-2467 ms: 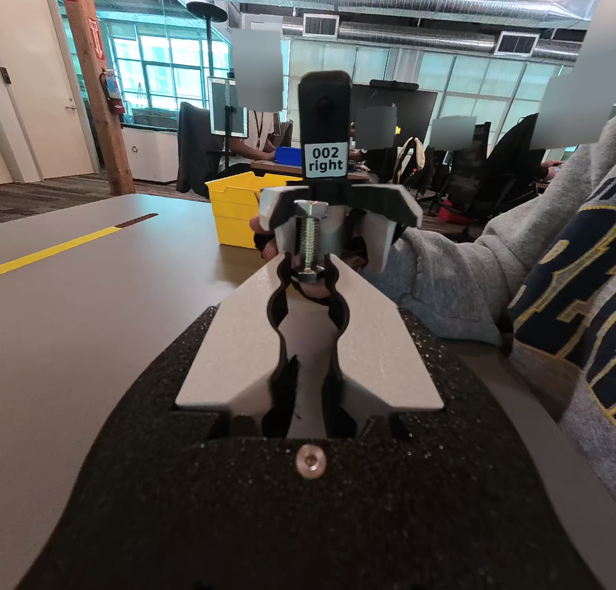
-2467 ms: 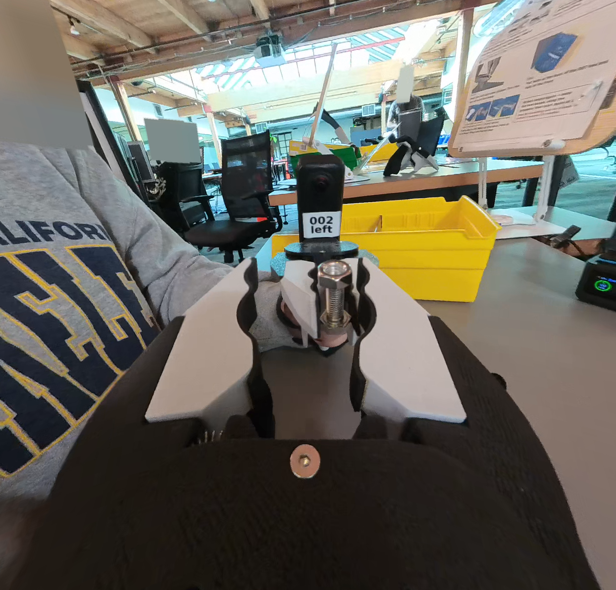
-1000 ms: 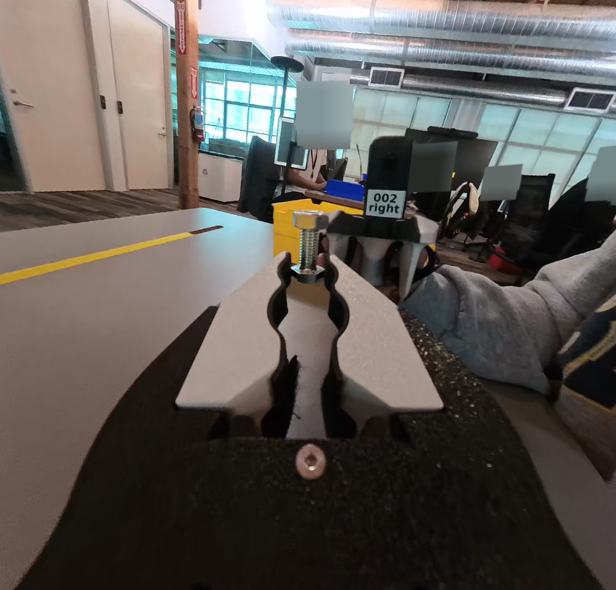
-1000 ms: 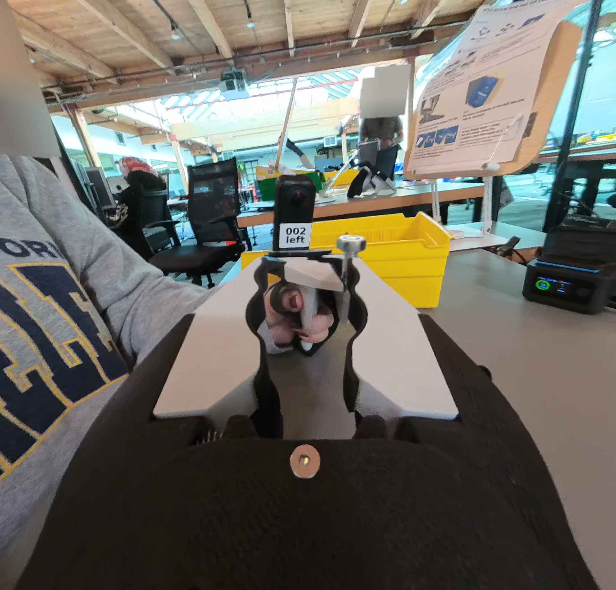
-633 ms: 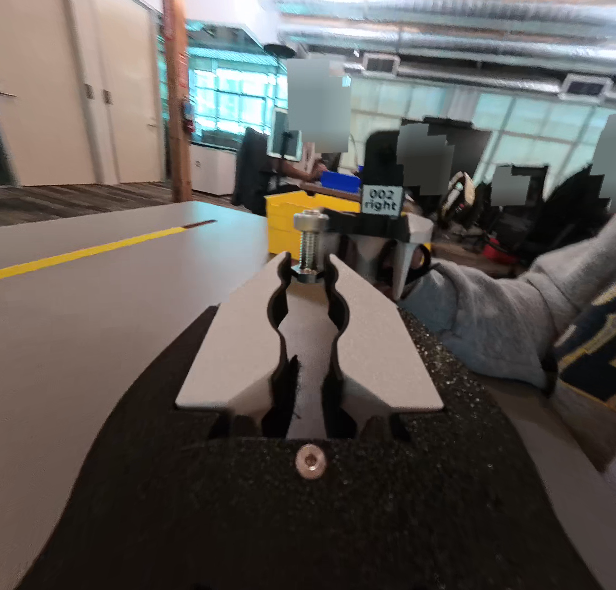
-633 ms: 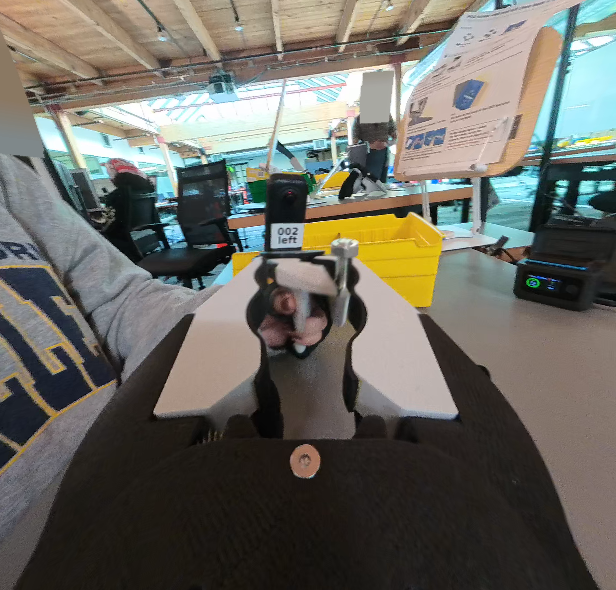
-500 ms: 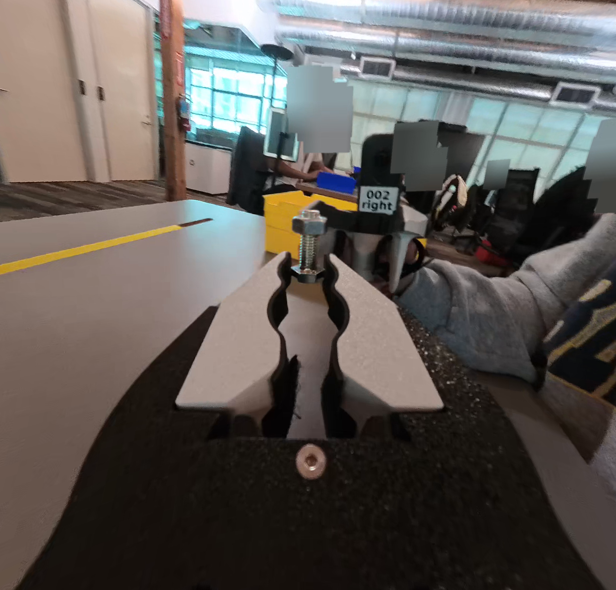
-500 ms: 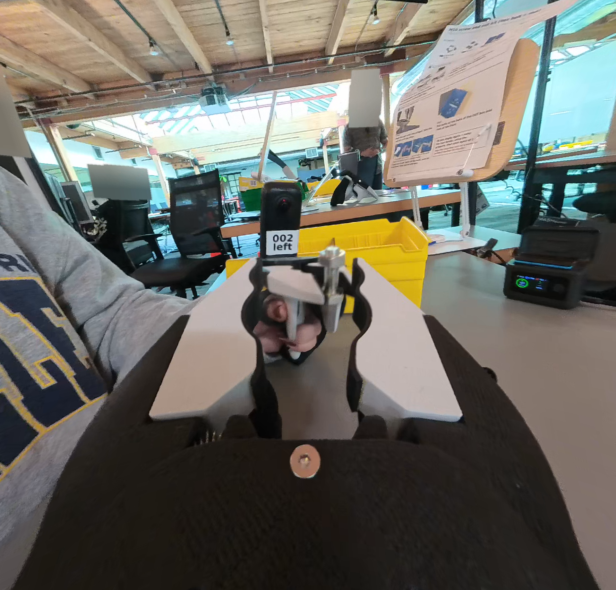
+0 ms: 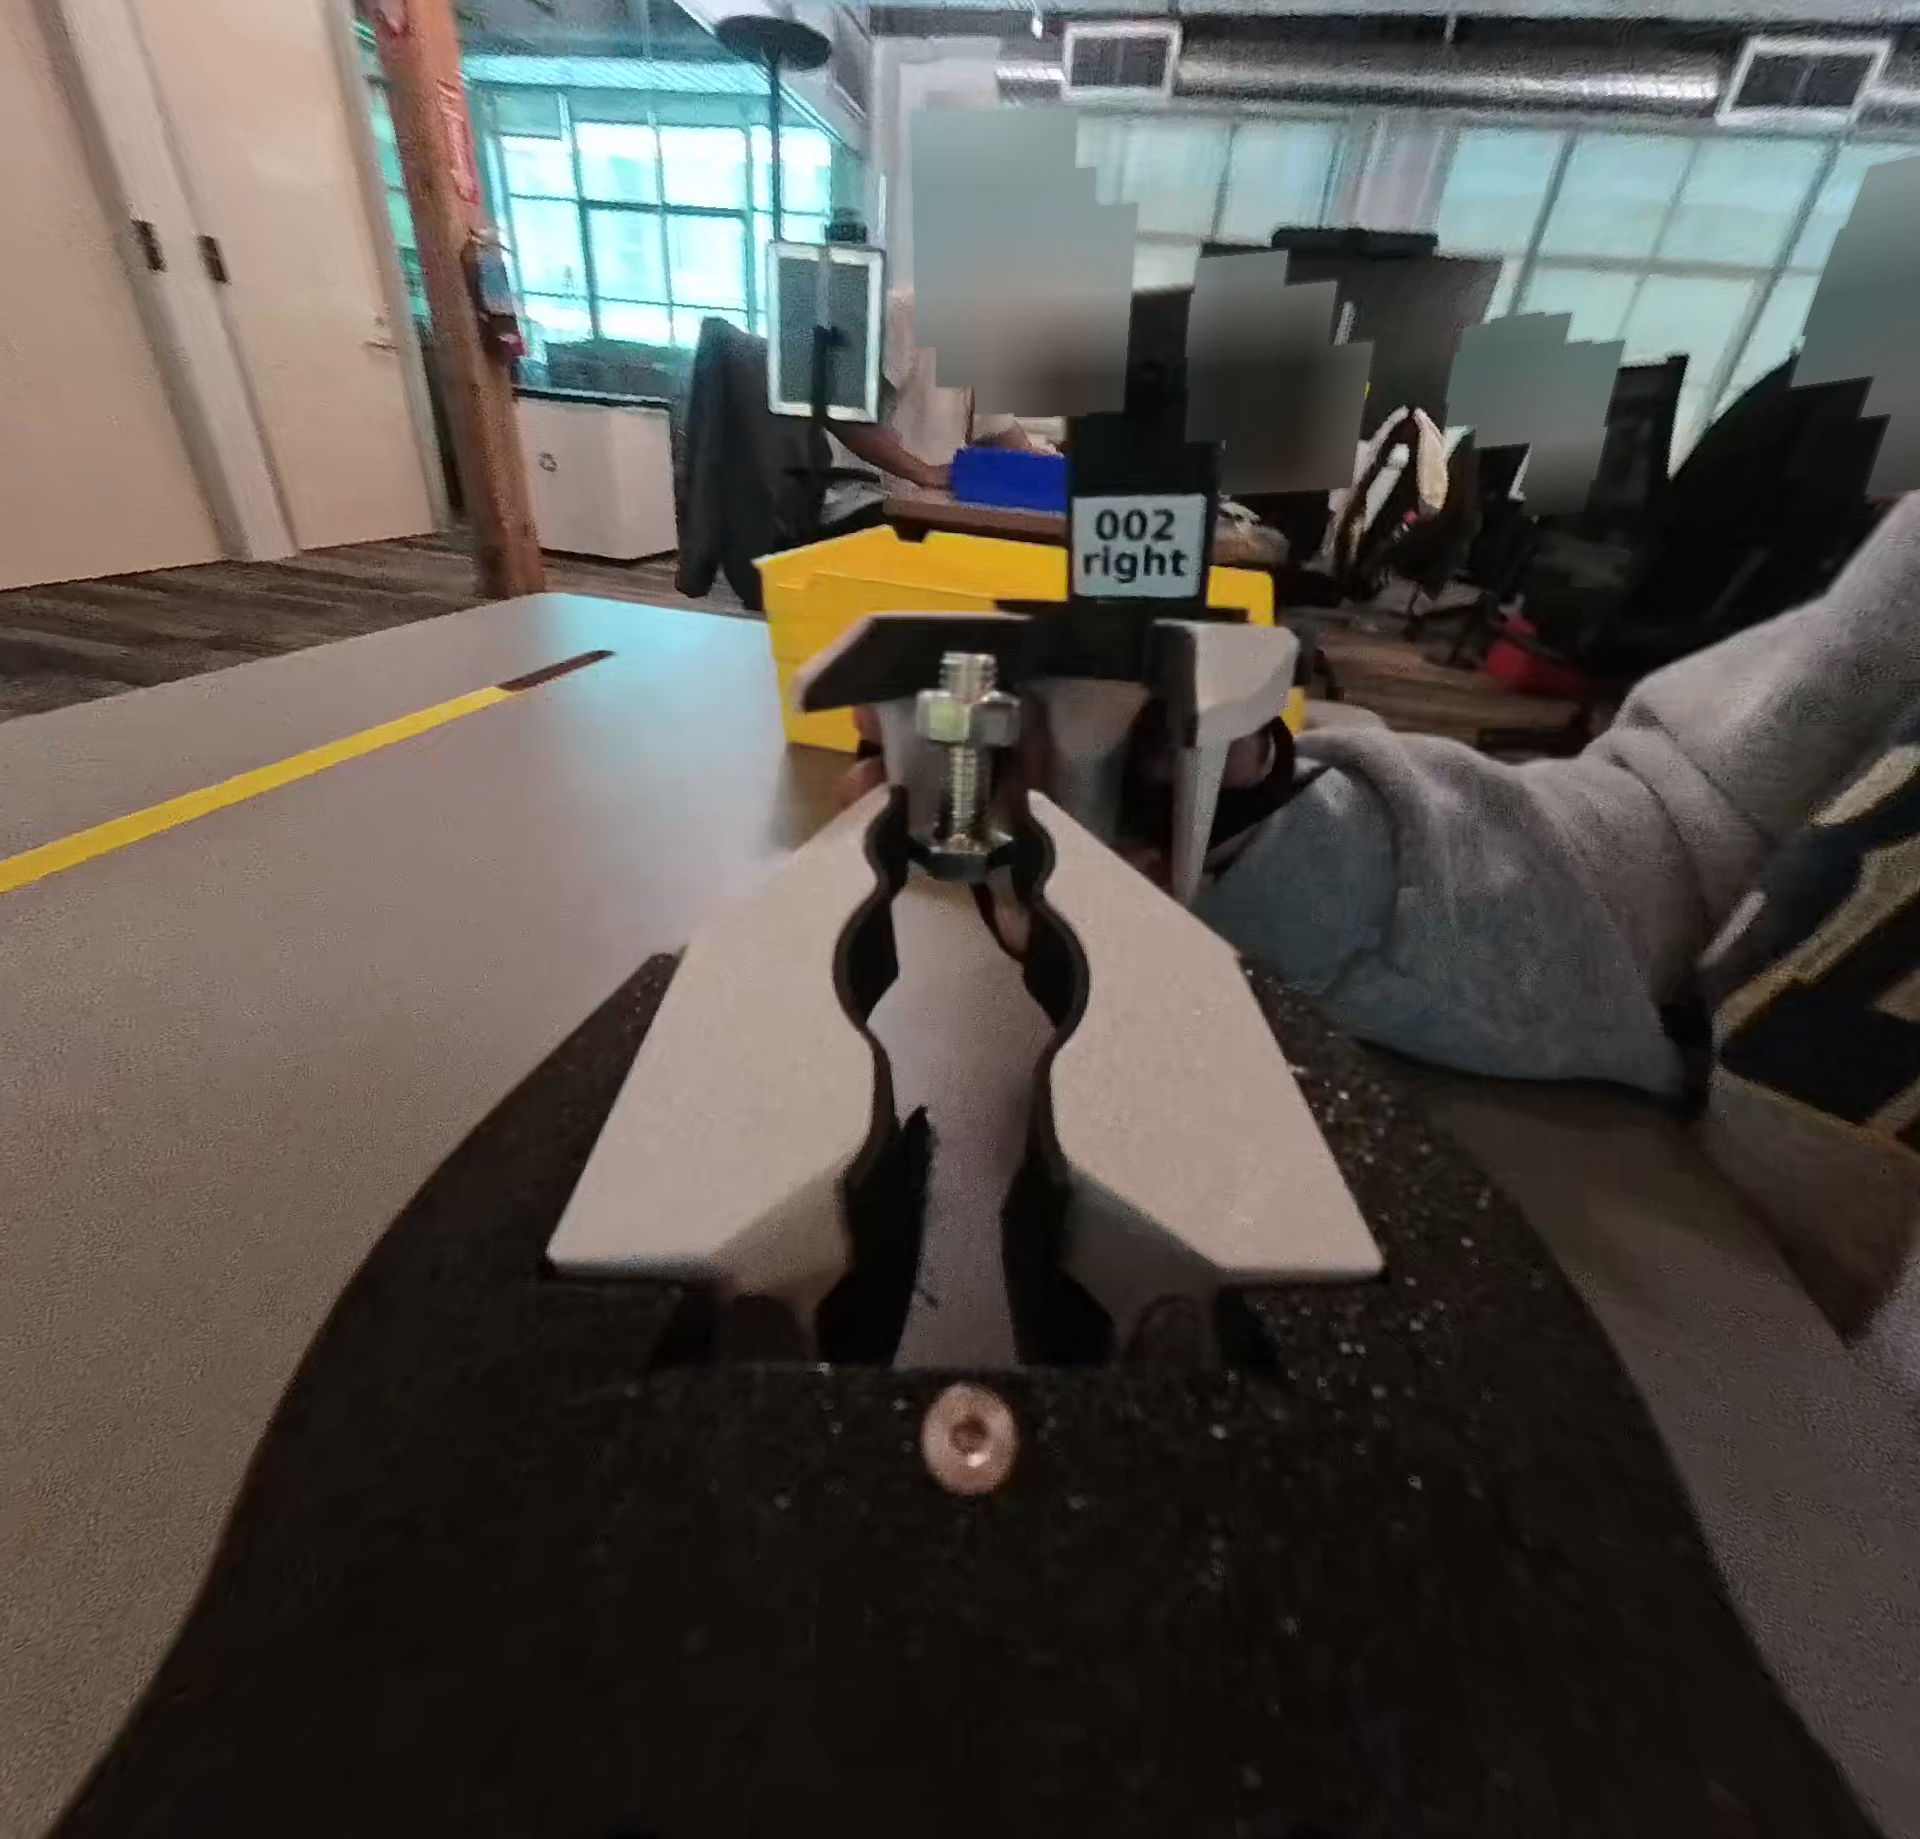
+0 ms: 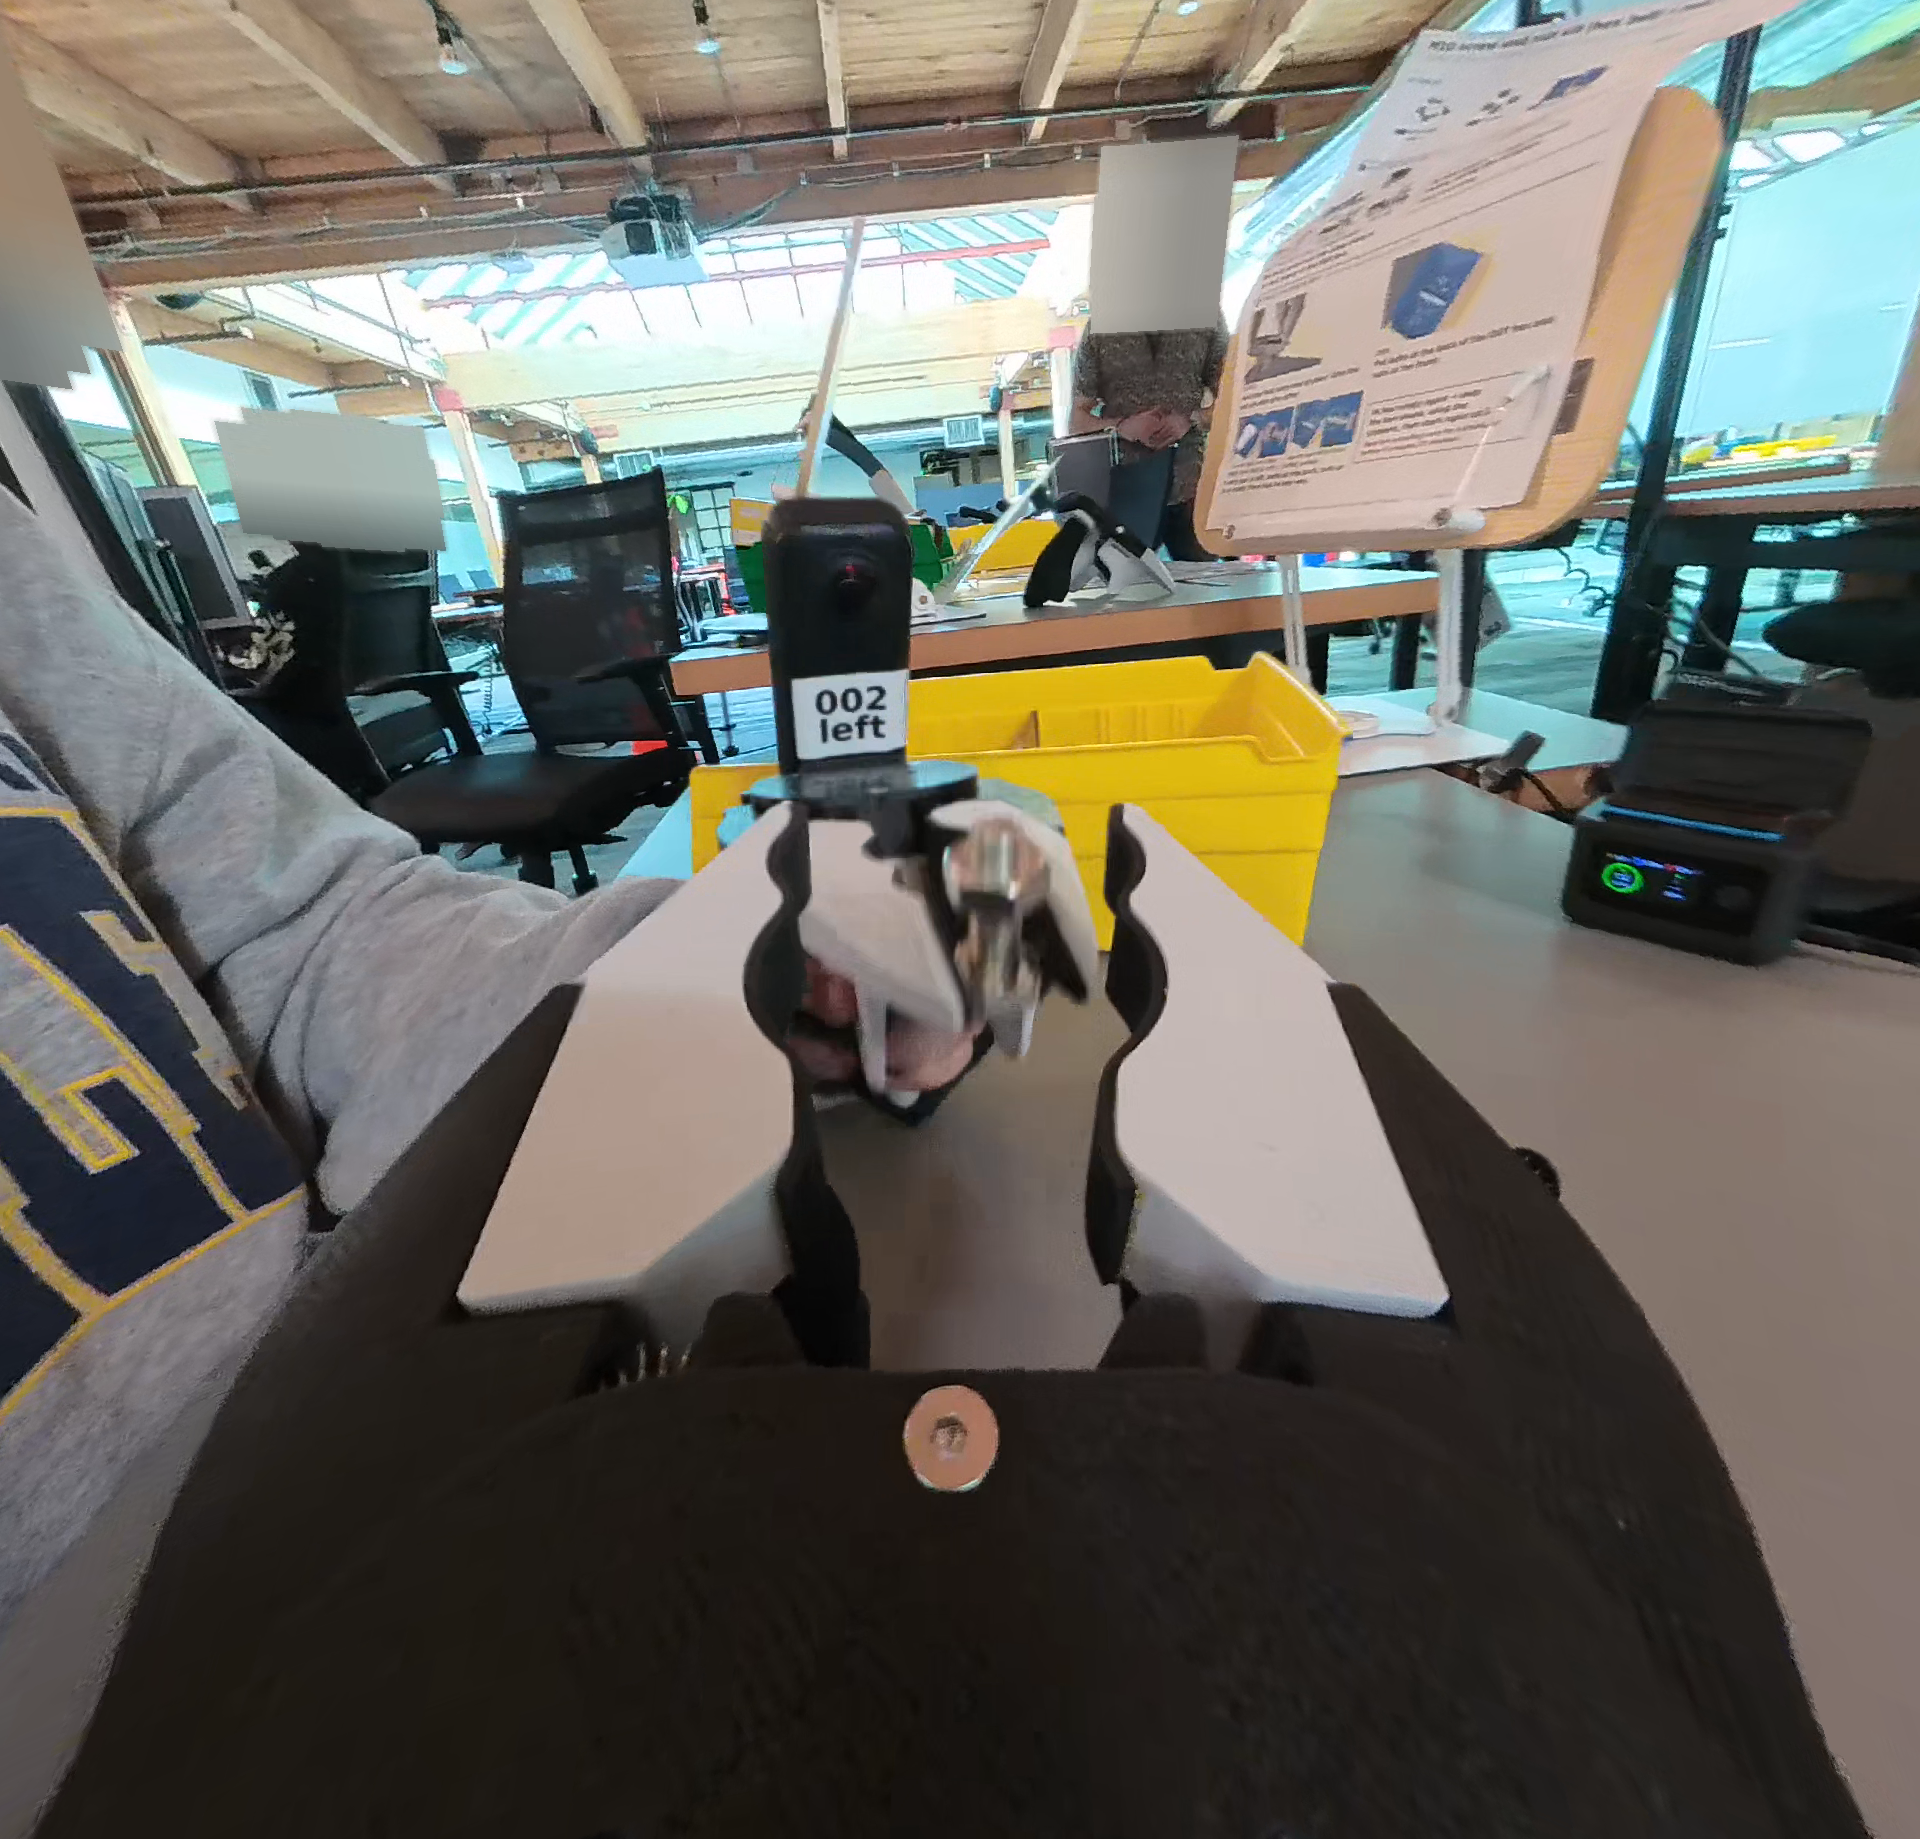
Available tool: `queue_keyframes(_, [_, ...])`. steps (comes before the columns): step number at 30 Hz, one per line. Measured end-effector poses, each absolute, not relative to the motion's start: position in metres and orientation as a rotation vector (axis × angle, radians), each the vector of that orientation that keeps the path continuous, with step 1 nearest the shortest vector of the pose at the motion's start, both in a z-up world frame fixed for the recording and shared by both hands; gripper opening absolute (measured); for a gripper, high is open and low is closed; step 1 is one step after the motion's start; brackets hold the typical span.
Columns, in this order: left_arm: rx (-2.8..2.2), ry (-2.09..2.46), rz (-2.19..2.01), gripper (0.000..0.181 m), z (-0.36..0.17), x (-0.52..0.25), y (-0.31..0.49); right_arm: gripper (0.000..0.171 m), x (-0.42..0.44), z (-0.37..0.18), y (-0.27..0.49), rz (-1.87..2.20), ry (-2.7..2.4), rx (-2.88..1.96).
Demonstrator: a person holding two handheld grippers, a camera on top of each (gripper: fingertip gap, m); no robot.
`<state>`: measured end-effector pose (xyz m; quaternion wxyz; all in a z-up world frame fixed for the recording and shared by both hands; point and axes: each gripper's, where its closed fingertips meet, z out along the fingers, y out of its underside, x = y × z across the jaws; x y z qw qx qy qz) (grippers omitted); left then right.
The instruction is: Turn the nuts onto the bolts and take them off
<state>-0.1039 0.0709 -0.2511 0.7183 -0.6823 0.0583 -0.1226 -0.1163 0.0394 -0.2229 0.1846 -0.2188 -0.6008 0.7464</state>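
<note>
The left gripper (image 9: 961,844) stands with its jaws drawn narrow, clamped on the hex head of the bolt (image 9: 964,797), which points threads-up just above the grey tabletop (image 9: 364,958). A second ago the right gripper (image 9: 1049,750) hung behind and off to one side of the bolt; now it has swung in close, and one of its fingers sits right behind the nut (image 9: 964,721). Its jaws are spread wide, with nothing between them. In its own view the bolt (image 10: 992,916) shows in the gap, nearer the right finger, blurred from movement.

To me this looks like lining up to grip the nut and turn it; which way it will go I cannot tell.

The nut is bright, zinc-coloured, six-sided, and sits high on the shank, with only the tip of the thread showing above it. Below it the thread runs bare down to the head. A yellow bin (image 10: 1143,750) stands farther back on the tabletop.
</note>
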Motion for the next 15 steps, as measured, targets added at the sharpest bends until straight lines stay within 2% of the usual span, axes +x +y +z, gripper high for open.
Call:
queue_keyframes(2, [-1.532,0.186,-0.273,0.017,-0.255,-0.09,0.077,0.057,-0.112,-0.226,0.029,2.098,-1.736,-0.577])
queue_keyframes(5, [-1.479,0.088,-0.235,0.017,-0.247,-0.109,0.072,0.06,-0.112,-0.231,0.028,2.057,-1.779,-0.57])
queue_keyframes(8, [-1.421,-0.046,-0.179,0.017,-0.239,-0.14,0.058,0.047,-0.11,-0.229,0.039,2.088,-1.773,-0.576])
queue_keyframes(9, [-1.425,-0.047,-0.182,0.017,-0.24,-0.142,0.057,0.048,-0.111,-0.227,0.041,2.094,-1.759,-0.589])
queue_keyframes(15, [-1.531,0.177,-0.281,0.017,-0.255,-0.092,0.077,0.056,-0.109,-0.226,0.026,2.079,-1.756,-0.537])
